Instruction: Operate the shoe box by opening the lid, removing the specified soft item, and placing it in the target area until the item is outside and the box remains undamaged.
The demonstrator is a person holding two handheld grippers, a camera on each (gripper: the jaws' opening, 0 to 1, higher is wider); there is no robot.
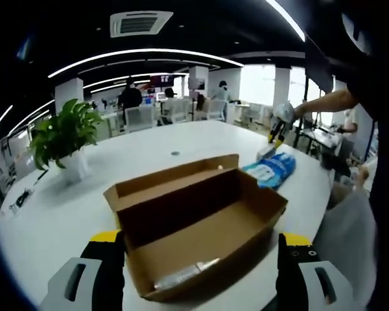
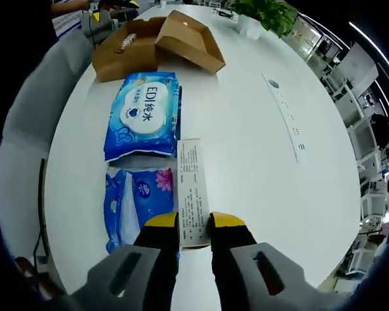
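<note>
At lower centre of the right gripper view, the right claw (image 2: 194,228) was seen clamped on a slim white box (image 2: 192,192), long axis running straight ahead toward the open shoe box (image 2: 157,45) at upper left; blue soft packs (image 2: 141,113) lay just left on the counter (image 2: 259,168). Left claw (image 1: 198,259) was held apart around the shoe box.

My left hand-held gripper (image 1: 201,272) has two black jaws with yellow tips, each set in a light grey housing with a dark slot. My right hand-held gripper (image 2: 194,236) is built the same: yellow tips, black jaws, grey housings with dark slots. In the left gripper view it (image 1: 280,126) shows grey with yellow tips. My top (image 1: 369,58) is dark, short-sleeved.
</note>
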